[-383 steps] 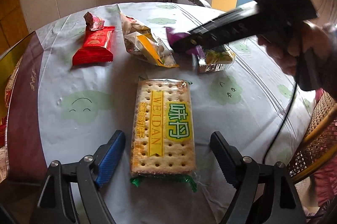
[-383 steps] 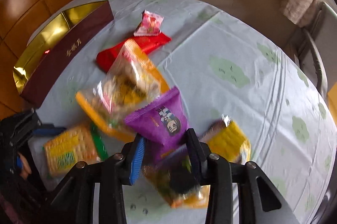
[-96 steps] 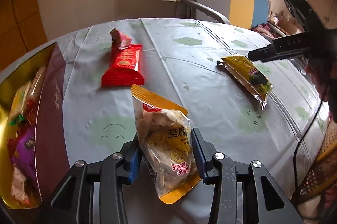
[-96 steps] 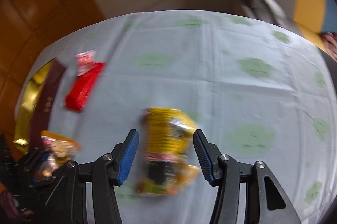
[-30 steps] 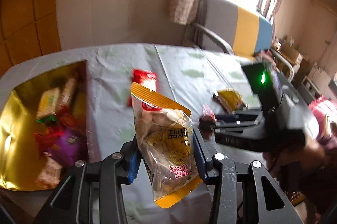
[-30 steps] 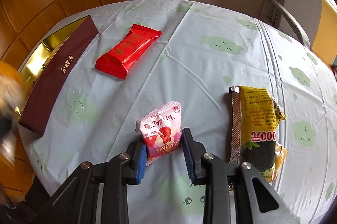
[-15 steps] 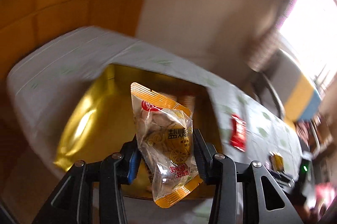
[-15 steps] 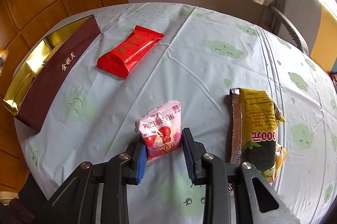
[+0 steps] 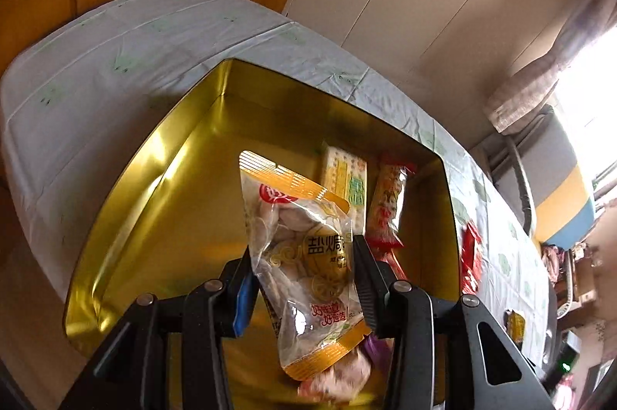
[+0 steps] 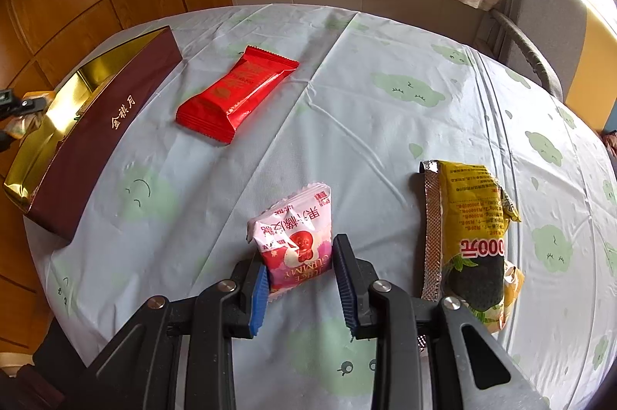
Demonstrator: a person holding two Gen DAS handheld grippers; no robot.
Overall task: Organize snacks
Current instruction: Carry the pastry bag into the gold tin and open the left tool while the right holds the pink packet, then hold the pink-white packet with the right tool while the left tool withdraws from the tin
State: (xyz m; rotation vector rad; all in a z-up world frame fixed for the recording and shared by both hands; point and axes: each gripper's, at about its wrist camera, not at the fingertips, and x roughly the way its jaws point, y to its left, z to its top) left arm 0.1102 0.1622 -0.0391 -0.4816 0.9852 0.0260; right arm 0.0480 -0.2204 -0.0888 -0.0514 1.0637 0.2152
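Hovering over the gold box (image 9: pixel 127 202), the left gripper (image 9: pixel 304 279) grasps the nut bag (image 9: pixel 304 248); release it low, onto bare floor. The right gripper (image 10: pixel 299 279) clamps the pink gummy packet (image 10: pixel 295 240).

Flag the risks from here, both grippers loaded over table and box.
1. The left gripper holds the clear nut bag by its sides above the gold box; its slick film could slip before release.
2. The right gripper pinches only the pink gummy packet's lower part; it may twist out during transfer.
3. The yellow packet beside it could get snagged.

Left gripper (image 9: pixel 304 288) fingers clamped, right gripper (image 10: pixel 300 281) fingers clamped
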